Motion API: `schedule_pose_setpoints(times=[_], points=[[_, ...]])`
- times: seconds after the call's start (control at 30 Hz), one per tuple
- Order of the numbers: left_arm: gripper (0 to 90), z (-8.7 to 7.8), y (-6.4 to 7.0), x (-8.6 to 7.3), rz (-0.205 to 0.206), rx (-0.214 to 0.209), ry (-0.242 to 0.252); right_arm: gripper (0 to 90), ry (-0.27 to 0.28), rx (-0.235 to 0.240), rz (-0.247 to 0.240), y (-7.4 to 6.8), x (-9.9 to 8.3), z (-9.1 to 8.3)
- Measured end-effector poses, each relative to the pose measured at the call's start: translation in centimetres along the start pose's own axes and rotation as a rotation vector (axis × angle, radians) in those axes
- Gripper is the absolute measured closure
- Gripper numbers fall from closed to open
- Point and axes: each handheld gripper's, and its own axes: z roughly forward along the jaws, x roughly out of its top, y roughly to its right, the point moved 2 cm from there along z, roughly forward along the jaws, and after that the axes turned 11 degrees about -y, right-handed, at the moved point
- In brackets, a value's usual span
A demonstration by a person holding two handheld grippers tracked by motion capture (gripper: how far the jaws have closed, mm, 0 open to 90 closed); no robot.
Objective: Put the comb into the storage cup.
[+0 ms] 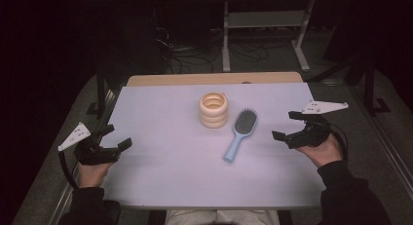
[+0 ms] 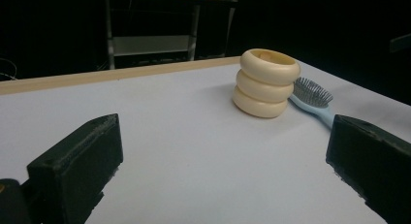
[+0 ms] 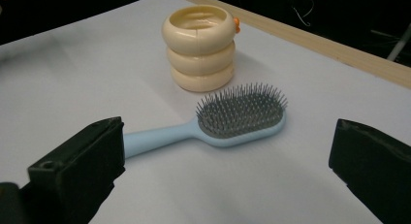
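A cream ribbed cup [image 1: 213,109] shaped like three stacked rings stands upright near the middle of the white table [image 1: 160,157]. Just right of it lies a light blue hairbrush [image 1: 241,133], bristles up, its handle pointing toward the near edge. My left gripper [image 1: 119,136] rests open at the table's left edge, well away from both. My right gripper [image 1: 286,125] hovers open to the right of the brush. In the left gripper view the cup [image 2: 266,83] and brush [image 2: 315,100] sit far ahead. From the right gripper view the brush [image 3: 228,122] lies close ahead between the jaws, the cup [image 3: 199,47] behind it.
A wooden strip [image 1: 214,79] runs along the table's far edge. Beyond it, a metal frame [image 1: 265,30] and cables [image 1: 190,54] stand on a dark floor. A small orange part [image 3: 237,23] shows on the cup's far side.
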Motion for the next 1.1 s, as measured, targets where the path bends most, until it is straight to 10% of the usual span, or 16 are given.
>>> schedule_pose_setpoints(times=[1.1], points=[[0.0,0.1,0.0,0.0,0.002,-0.006,0.009,0.0,-0.085,0.087,-0.106,-2.5,4.1,3.8]])
